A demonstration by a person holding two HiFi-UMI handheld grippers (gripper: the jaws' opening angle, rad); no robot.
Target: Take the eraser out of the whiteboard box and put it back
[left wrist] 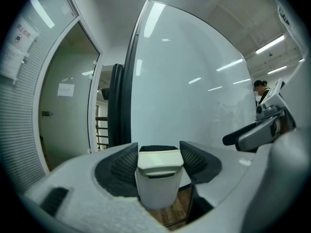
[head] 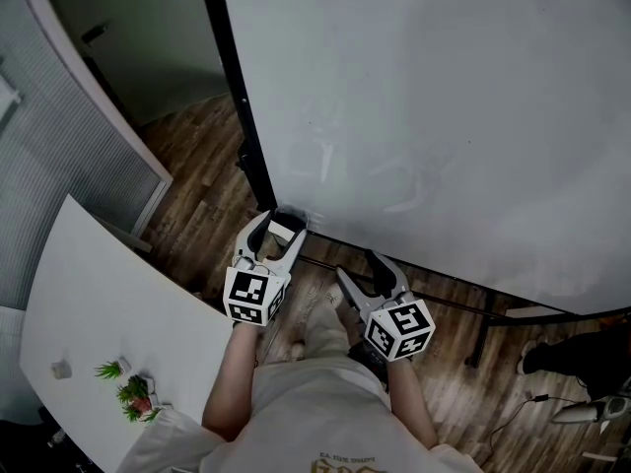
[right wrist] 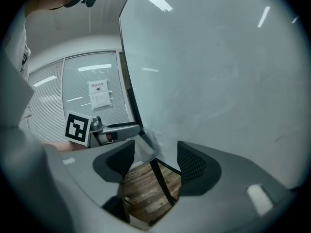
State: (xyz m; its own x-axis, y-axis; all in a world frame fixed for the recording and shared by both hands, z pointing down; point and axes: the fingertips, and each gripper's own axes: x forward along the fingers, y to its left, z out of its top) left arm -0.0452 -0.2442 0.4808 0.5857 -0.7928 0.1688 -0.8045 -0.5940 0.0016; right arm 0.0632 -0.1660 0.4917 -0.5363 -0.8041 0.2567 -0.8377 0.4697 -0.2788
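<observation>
Your left claw (head: 283, 223) is clamped on the eraser (left wrist: 158, 178), with both ribbed pads (left wrist: 121, 166) against its sides and the felt face pointing away from you at the whiteboard (head: 424, 97). Grip looks centred and square, body not tilted

Your right claw (head: 357, 267) is spread wide and empty, just beside the left one. Only wood floor (right wrist: 146, 188) and a black frame bar (right wrist: 162, 182) show between its pads

So the eraser is in the air in your left claw, near the board's lower left corner by the black upright (head: 237, 97). I can't pick out the box cleanly in any view. My guess is it sits at that corner, partly behind the eraser

My read: the eraser is out and the return leg is what's left. For that:
- line the eraser's long axis up with the box opening before you push
- go in straight and slow, no twisting at the wrist
- don't release until the body is seated and carried by the box, otherwise it drops to the wood floor
- open the left claw only a little, then back out along the same line so the pads don't drag the eraser with them
- the right claw has no job here, so hold it off to the side, clear of the board
</observation>
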